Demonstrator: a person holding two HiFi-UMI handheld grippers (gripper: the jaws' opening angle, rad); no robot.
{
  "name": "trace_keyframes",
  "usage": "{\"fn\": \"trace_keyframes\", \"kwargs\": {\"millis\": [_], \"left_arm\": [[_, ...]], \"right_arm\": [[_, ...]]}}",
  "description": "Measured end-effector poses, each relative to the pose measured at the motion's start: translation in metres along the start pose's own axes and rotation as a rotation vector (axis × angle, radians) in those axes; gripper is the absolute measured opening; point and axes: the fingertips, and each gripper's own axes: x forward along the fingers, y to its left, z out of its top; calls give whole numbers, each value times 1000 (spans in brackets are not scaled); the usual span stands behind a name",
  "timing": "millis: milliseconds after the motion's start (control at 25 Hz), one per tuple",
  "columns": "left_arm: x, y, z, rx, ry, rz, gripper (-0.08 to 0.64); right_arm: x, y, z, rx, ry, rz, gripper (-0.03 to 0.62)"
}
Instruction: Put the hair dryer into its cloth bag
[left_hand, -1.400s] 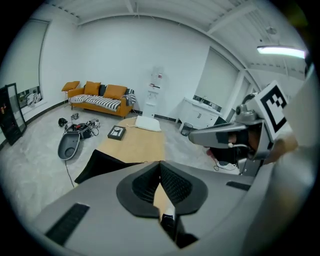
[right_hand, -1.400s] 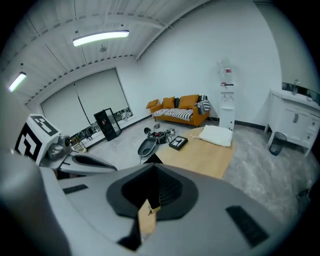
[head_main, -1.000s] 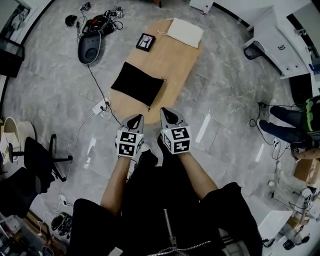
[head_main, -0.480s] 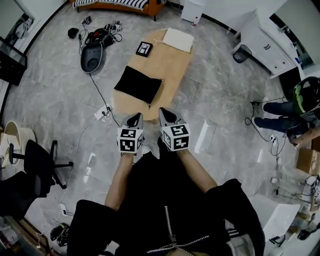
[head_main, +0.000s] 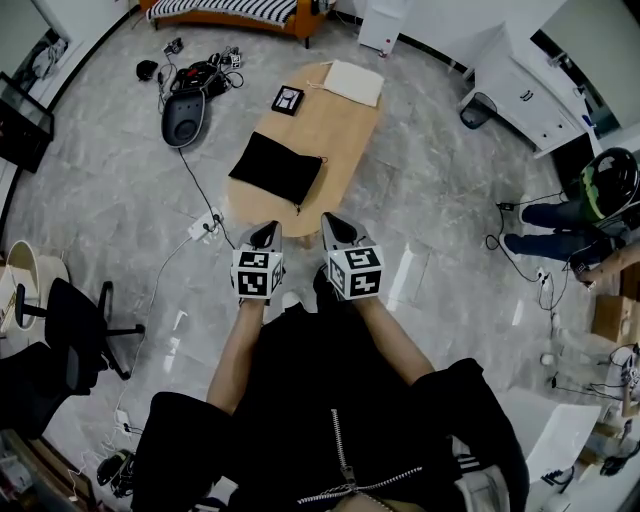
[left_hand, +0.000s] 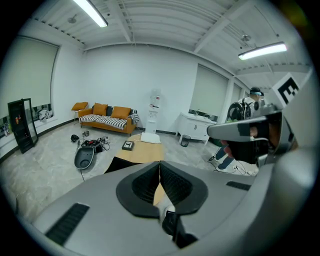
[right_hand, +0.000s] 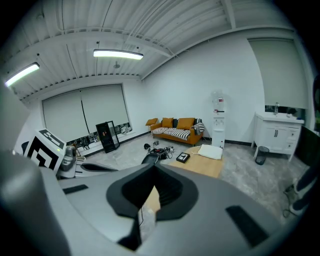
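As jaws hang shut, black bag (head_main: 277, 168) lies beyond.

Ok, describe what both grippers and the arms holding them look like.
The left gripper and right gripper match: a pale grey tapered claw with black ribbed pads inside, and a white cube bearing black square markers at the rear. The forearms are bare below black sleeves; the jacket has a front zip.

Matt light-wood table (head_main: 345, 135), matt black cloth bag (head_main: 277, 168), white cloth bag (head_main: 352, 82), glossy grey stone-look floor (head_main: 90, 190)
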Motion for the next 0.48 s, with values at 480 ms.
{"fn": "trace_keyframes", "kwargs": {"millis": [480], "left_arm": [[-8, 18, -8, -1, 11, -12, 14]], "right_arm": [[10, 25, -1, 9, 3, 8, 9]]}}
